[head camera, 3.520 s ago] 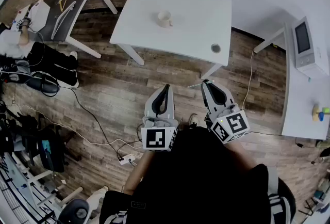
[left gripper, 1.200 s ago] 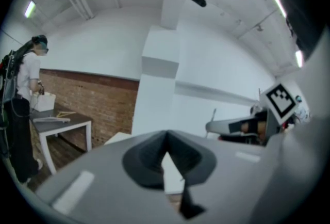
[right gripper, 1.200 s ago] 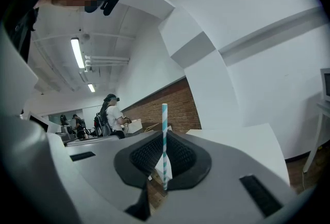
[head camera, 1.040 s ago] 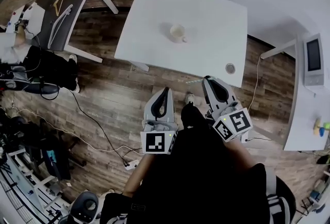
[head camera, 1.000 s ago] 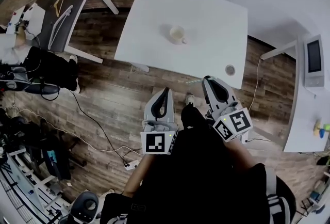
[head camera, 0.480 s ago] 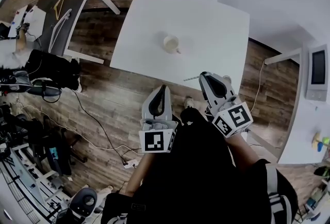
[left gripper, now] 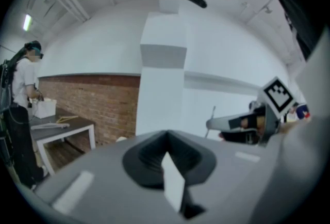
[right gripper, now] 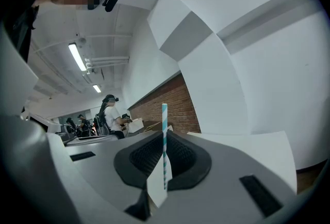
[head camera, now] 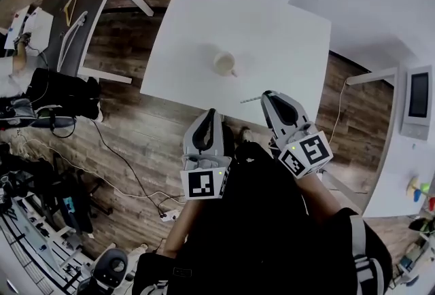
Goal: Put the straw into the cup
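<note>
Straw pinched in right tool.
Right gripper [head camera: 267,95] jaws clamped on striped straw [right gripper: 164,140]; left gripper [head camera: 209,113] closed, empty; cup [head camera: 224,64] well apart.

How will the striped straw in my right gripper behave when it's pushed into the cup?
The straw sticks straight out of the shut right gripper, so it's probably fairly stiff, though thin enough to buckle if jammed. It looks very light. The cup is small and stands free on the table, so a sideways nudge might slide or tip it.
</note>
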Action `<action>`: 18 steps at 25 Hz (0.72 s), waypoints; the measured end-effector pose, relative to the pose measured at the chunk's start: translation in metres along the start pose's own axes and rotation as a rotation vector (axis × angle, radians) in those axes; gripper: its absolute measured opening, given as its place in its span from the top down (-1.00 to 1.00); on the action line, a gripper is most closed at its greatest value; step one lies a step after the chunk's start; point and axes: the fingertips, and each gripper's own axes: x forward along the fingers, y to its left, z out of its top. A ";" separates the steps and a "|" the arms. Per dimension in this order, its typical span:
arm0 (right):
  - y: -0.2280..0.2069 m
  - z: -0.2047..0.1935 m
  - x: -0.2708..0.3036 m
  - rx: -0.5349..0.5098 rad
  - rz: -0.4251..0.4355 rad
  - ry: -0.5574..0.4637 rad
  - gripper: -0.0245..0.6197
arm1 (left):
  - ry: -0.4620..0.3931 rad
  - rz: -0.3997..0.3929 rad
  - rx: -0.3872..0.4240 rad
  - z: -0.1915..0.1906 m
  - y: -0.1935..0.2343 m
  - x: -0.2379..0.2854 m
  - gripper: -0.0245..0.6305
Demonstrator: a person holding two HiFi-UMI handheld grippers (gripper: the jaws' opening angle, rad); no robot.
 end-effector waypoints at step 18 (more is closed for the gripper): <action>-0.040 -0.018 0.096 0.055 -0.117 0.069 0.86 | 0.080 -0.084 -0.109 -0.020 0.058 0.089 0.91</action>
